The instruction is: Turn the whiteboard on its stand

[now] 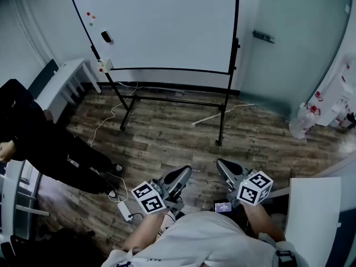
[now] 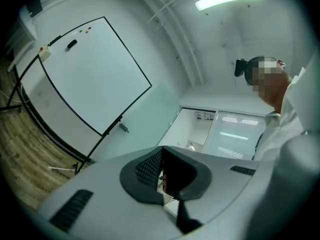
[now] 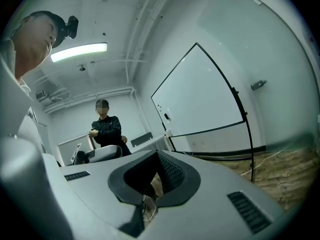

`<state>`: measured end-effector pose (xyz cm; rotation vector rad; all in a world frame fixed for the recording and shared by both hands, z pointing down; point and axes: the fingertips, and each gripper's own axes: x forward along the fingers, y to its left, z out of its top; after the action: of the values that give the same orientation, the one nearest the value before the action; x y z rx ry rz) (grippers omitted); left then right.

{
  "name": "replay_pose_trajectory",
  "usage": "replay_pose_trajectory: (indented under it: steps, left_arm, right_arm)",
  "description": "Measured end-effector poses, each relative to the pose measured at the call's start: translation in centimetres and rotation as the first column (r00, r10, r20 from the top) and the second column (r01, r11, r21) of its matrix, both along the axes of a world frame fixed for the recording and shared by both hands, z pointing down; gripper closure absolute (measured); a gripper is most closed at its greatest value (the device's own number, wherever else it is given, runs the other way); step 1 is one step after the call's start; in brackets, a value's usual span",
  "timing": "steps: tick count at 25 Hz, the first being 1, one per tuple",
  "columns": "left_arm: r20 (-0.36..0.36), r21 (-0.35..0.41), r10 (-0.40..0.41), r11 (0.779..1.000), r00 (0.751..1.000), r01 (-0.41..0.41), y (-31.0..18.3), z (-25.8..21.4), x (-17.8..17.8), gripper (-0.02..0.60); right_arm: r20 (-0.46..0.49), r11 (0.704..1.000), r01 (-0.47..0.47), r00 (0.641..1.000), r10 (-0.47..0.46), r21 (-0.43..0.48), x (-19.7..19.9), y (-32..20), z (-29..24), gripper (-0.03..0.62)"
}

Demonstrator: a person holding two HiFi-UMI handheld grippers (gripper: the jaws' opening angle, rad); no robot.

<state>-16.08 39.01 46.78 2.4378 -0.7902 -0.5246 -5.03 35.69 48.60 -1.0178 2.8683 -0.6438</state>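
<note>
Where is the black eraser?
In the head view, the eraser sticks to the whiteboard's upper left part, just below the coloured magnets.

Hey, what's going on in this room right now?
A person holds the left gripper and the right gripper out in front, facing the whiteboard on its stand across the wooden floor. Both grippers have their fingers together with nothing between them. Neither touches the board, so the turning has not begun. A seated person in dark clothes is off to the left.
</note>
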Motion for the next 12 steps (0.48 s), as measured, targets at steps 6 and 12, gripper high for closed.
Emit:
replay_pose_trajectory:
  steps: [6,12]
  left_arm:
    - [0.005,0.000,0.002,1.000,1.000,-0.002,-0.2,0.2,0.1,0.574]
    - [0.014,-0.002,0.000,1.000,1.000,0.000,-0.8,0.2,0.8,0.575]
  right_arm:
    - [0.008,1.000,-0.011,1.000,0.011,-0.015,0.4,-0.3,0.3,0.569]
    - [0.037,0.999,-0.049,0.998,0.050,-0.022,2.5,-1.1,0.1,0.568]
